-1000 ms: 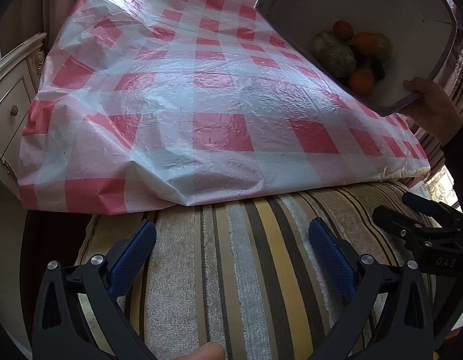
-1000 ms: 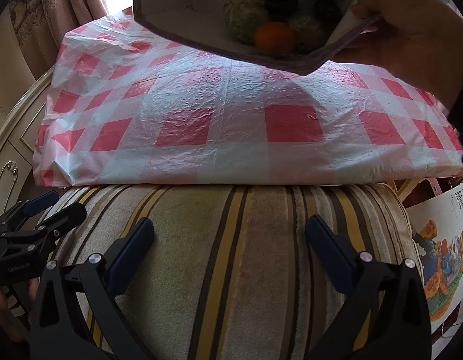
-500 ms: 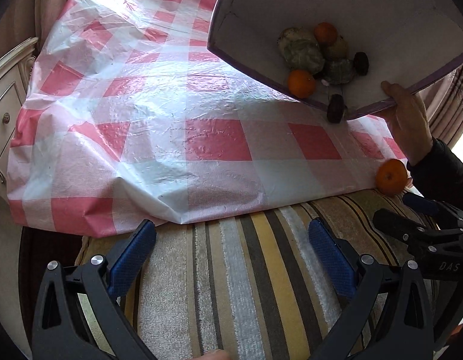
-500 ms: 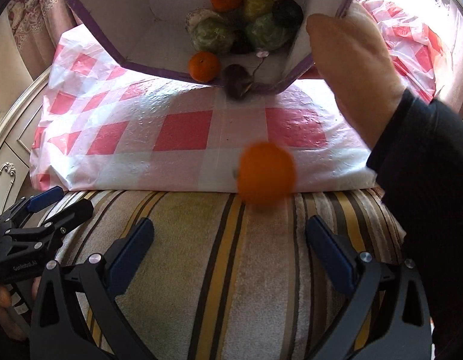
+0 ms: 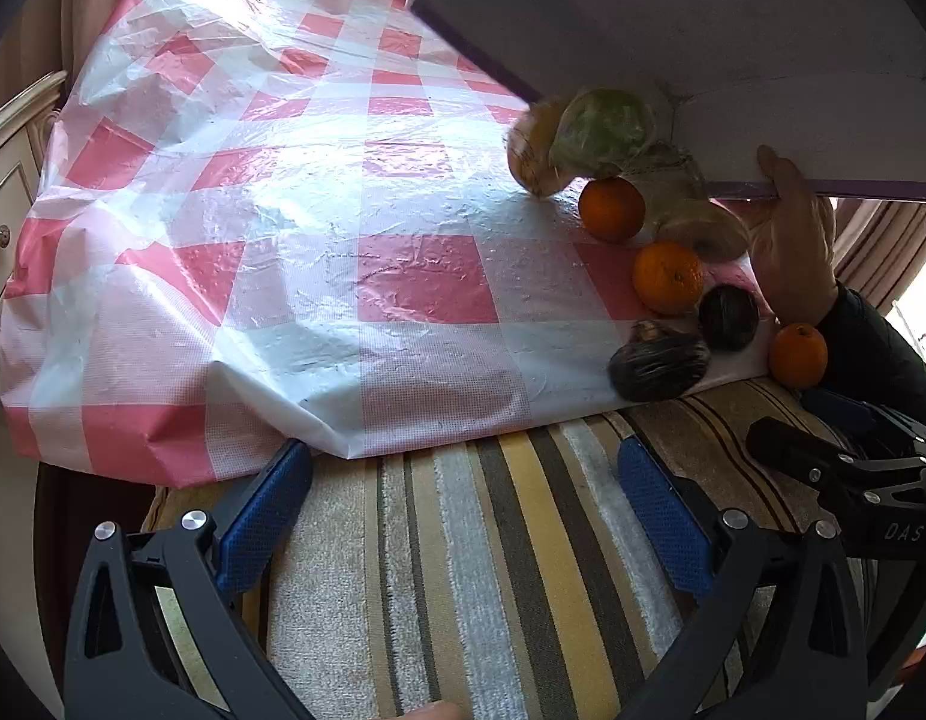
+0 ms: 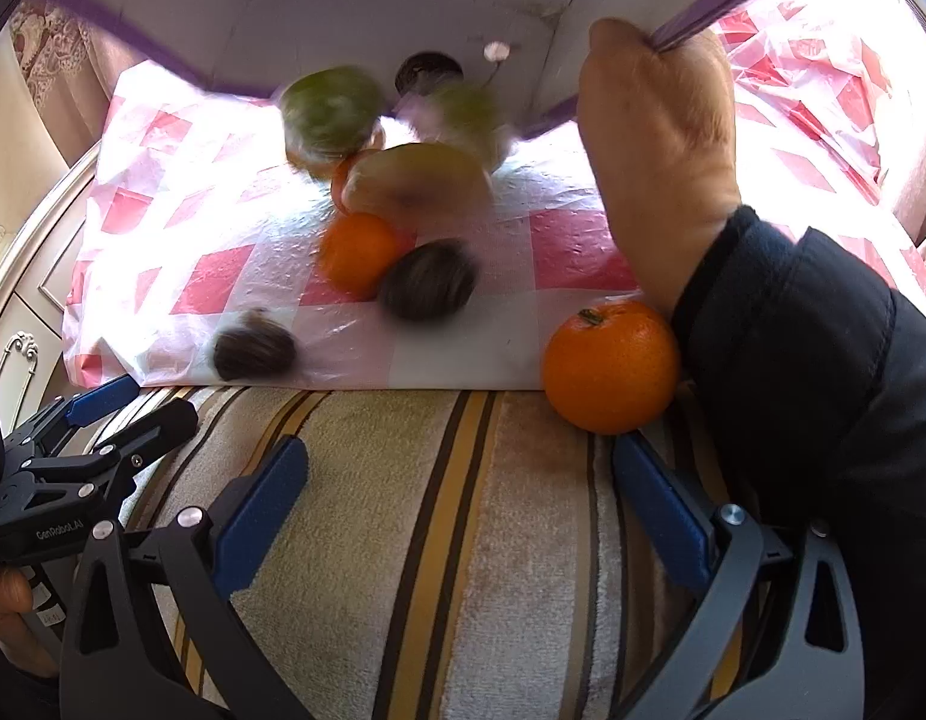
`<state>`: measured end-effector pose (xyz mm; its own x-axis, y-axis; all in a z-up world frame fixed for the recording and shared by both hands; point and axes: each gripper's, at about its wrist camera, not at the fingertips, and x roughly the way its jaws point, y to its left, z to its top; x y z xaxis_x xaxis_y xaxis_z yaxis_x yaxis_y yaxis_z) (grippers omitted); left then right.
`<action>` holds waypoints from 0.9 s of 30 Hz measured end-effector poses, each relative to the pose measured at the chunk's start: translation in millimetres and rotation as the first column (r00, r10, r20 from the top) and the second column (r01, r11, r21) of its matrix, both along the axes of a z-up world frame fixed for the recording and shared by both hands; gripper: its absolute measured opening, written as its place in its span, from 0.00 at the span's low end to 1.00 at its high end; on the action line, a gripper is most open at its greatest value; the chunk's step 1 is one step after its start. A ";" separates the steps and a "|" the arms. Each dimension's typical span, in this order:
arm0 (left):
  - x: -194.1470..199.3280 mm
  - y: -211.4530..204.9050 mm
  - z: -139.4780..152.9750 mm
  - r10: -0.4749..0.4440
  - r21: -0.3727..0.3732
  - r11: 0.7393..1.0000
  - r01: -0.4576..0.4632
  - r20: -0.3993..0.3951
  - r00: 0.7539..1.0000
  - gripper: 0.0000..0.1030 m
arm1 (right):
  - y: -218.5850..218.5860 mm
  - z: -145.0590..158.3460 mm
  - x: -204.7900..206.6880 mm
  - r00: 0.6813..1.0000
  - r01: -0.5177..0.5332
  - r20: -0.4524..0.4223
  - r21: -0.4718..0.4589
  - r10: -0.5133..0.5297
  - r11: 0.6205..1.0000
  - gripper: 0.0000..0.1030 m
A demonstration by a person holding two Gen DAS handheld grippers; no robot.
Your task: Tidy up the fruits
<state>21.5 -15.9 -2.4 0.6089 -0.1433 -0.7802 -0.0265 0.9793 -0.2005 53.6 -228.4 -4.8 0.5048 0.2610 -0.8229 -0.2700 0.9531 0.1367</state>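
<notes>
A hand (image 5: 793,240) tips a white box (image 5: 733,36) with a purple rim over the red-and-white checked cloth (image 5: 283,210), and fruit tumbles out. Oranges (image 5: 668,277), a green round fruit (image 5: 604,132), a yellowish one (image 5: 532,150) and dark fruits (image 5: 658,369) lie or roll at the cloth's right side. One orange (image 6: 610,366) rests at the cloth's near edge against the sleeve (image 6: 823,360). My left gripper (image 5: 463,492) and right gripper (image 6: 457,480) both stand open and empty over a striped cushion (image 5: 493,570), short of the fruit.
A cream cabinet with drawers (image 5: 7,192) stands at the left. Curtains (image 5: 883,240) hang at the right. The other gripper (image 5: 853,474) shows at the right of the left wrist view, and at the left (image 6: 73,456) of the right wrist view.
The box has tipped further and most of the fruit has spilled onto the cloth. The first orange has rolled to rest at the cloth's near edge. Both grippers have stayed in place.
</notes>
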 end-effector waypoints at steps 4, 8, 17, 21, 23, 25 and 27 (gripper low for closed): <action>-0.3 2.2 -0.4 0.001 -0.003 1.000 -0.001 0.000 1.000 0.96 | 8.3 -0.2 0.2 1.000 -0.001 0.000 -0.008 0.001 1.000 0.99; -1.4 3.1 -0.5 0.001 -0.007 1.000 -0.001 0.001 1.000 0.96 | 10.7 1.7 -0.7 1.000 0.001 -0.005 -0.008 -0.001 1.000 0.99; -3.2 4.5 -0.6 0.003 -0.011 1.000 -0.003 0.002 1.000 0.96 | 12.3 1.4 1.7 1.000 0.001 -0.009 -0.006 -0.001 1.000 0.99; -3.6 4.1 -0.1 0.001 -0.010 1.000 -0.001 0.006 1.000 0.96 | 11.5 1.1 2.2 1.000 0.002 -0.011 -0.004 -0.002 1.000 0.99; -4.5 4.7 0.1 0.001 -0.013 1.000 -0.001 0.009 1.000 0.96 | 9.4 1.0 2.2 1.000 0.003 -0.012 -0.002 -0.003 1.000 0.99; -5.9 4.4 0.4 -0.003 -0.013 1.000 0.003 0.014 1.000 0.96 | 6.7 0.8 1.9 1.000 0.004 -0.011 -0.002 -0.004 1.000 0.99; -7.4 2.8 1.3 -0.009 -0.008 1.000 0.009 0.016 1.000 0.96 | 6.5 1.1 1.0 1.000 0.005 -0.009 -0.004 -0.005 1.000 0.99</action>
<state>14.1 -13.1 -1.1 0.6200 -0.1551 -0.7691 -0.0143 0.9779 -0.2088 54.6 -221.9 -3.7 0.4984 0.2552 -0.8285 -0.2638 0.9550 0.1355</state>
